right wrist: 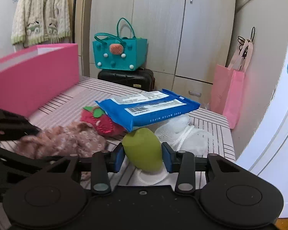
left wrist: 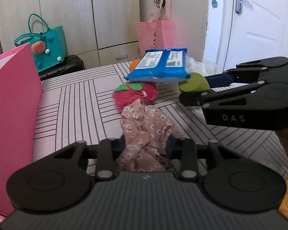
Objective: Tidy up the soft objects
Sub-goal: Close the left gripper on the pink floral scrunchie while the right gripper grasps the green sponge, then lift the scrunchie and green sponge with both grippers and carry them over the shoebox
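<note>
Left wrist view shows the left gripper (left wrist: pixel 146 145) pinched onto a bunch of the floral cloth (left wrist: pixel 144 126), its pads buried in the folds, while the rest of the cloth trails across the striped bed cover (left wrist: pixel 73 103) towards the red strawberry plush (left wrist: pixel 132 94). The cloth looks thin, limp and very light; it will sag and drag from any single pinch, so a thick gathered fold near its middle is the better place to take hold, and I judge the present grip sits on such a bunch. In the right wrist view the right gripper (right wrist: pixel 143 154) has its blue pads (right wrist: pixel 118 158) set narrowly either side of the green sponge-like egg (right wrist: pixel 144 149), touching or all but touching its flanks; it reads as a light hold. That piece seems squashy and smooth, likely to pop out if squeezed near its tapered end, so across the widest part suits it. It lies on a white mesh bag (right wrist: pixel 184 134), whose cord (right wrist: pixel 151 178) could snag. The blue wipes pack (right wrist: pixel 149 111) rests tilted on the plush, and the pink box (right wrist: pixel 34 72) stands beside the pile.
</note>
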